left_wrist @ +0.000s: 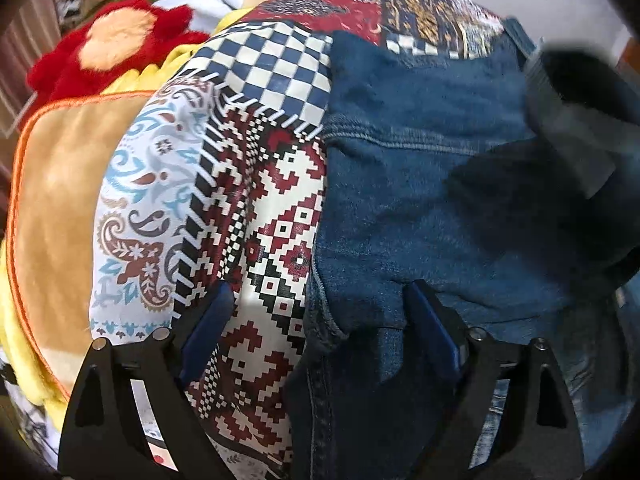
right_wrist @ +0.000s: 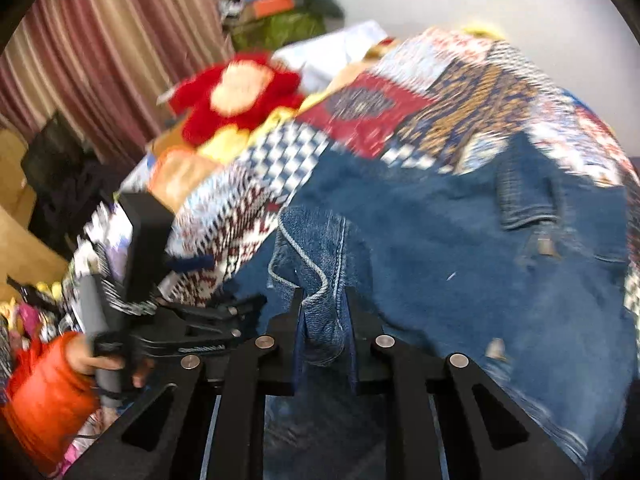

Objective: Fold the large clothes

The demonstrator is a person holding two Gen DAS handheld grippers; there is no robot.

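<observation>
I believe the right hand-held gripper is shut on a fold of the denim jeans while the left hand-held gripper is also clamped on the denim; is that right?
Not quite. The right hand-held gripper is indeed shut on a fold of the denim jeans, but the left hand-held gripper is open, its fingers spread over the jeans' edge and the patchwork bedspread, gripping nothing. The left wrist view shows this.

Even indoor light, no glare. Heavy fisheye bend, dark corners. Right wrist view motion-smeared throughout; left sharper, blurred at top right. Soft shadow on jeans (left_wrist: 460,208).
</observation>
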